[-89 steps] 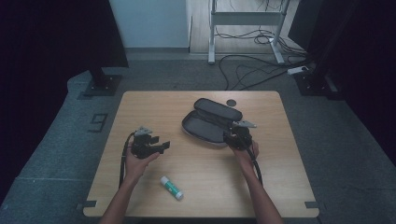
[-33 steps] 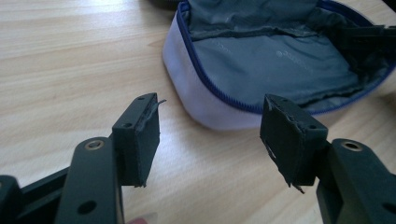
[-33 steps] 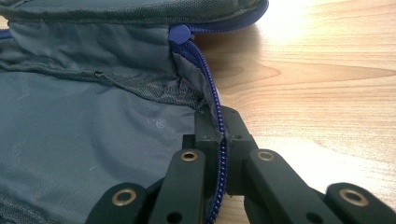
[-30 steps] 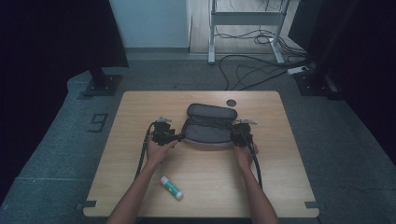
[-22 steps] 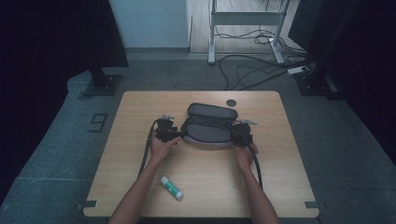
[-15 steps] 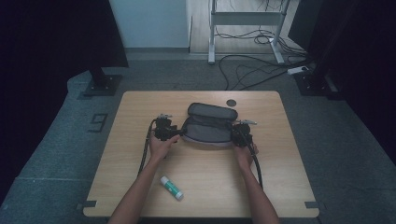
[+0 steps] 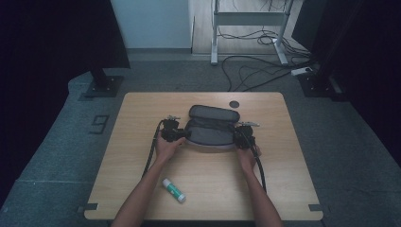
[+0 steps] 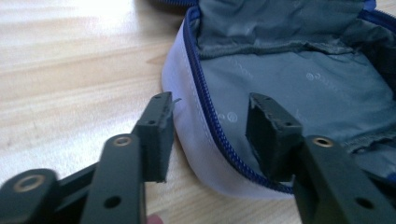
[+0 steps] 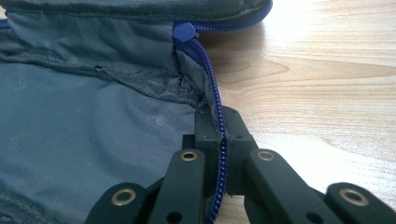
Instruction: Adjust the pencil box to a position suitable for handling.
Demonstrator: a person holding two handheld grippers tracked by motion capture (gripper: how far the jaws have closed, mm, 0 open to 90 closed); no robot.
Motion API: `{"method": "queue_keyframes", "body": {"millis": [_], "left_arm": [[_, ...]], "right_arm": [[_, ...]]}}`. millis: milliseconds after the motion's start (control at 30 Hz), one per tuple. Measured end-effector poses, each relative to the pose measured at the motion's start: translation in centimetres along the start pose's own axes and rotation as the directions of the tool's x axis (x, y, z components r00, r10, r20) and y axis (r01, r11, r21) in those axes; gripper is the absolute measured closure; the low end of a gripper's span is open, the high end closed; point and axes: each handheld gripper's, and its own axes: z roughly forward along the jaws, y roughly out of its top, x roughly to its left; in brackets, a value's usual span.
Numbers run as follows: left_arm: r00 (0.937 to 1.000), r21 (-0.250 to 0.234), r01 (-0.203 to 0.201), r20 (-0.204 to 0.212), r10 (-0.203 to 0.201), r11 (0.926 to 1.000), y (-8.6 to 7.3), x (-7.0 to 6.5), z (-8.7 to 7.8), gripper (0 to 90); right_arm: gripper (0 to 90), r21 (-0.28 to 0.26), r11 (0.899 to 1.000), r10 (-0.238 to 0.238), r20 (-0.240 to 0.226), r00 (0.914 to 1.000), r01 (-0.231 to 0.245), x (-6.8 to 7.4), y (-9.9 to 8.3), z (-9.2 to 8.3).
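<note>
An open zip pouch (image 7: pixel 210 130) lies mid-table, pale outside, with grey lining and a blue zipper. My left gripper (image 7: pixel 182 135) is at its left end. In the left gripper view the jaws (image 8: pixel 210 105) straddle the pouch's rim (image 8: pixel 205 107), one pad outside the wall and one inside. They have just been closing, but gaps still show beside the rim. My right gripper (image 7: pixel 236 135) is at the pouch's right end. In the right gripper view it (image 9: pixel 219 119) is shut on the zipper edge (image 9: pixel 215 98), just below the blue zipper pull (image 9: pixel 183 31).
A white and green glue stick (image 7: pixel 173 189) lies on the wooden table (image 7: pixel 132 156) near its front edge, beside the left forearm. A small black disc (image 7: pixel 234 104) sits behind the pouch. Cables trail from both grippers toward the person.
The left gripper came from the table's left side to the pouch's left end and sank slightly onto its rim. The pouch now lies squarer and open. The right gripper has kept still.
</note>
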Motion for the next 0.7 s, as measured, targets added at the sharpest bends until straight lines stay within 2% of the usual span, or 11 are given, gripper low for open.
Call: {"method": "queue_keyframes", "body": {"millis": [133,333,567,700], "left_arm": [[0.9996,0.049,0.028,-0.01,-0.028,0.9984,-0.3,0.6,0.6,56.1],[0.9995,0.056,0.032,0.004,-0.033,0.9979,-0.4,0.8,0.7,59.4],[0.9989,0.068,0.042,0.018,-0.043,0.9968,-0.3,1.3,0.5,74.0],[0.9992,0.062,0.038,0.01,-0.039,0.9973,-0.3,1.7,0.3,82.2]], "right_arm": [[86.4,-0.001,1.0,-0.001,-0.003,1.0,0.001,0.0,0.0,-0.1],[86.4,0.0,1.0,-0.004,-0.006,1.0,0.004,0.0,-0.1,-0.1],[86.5,-0.009,1.0,-0.008,-0.012,0.9999,0.007,0.0,0.0,-0.2],[86.5,-0.019,1.0,-0.021,-0.027,0.9994,0.021,0.3,0.2,-0.7]]}}
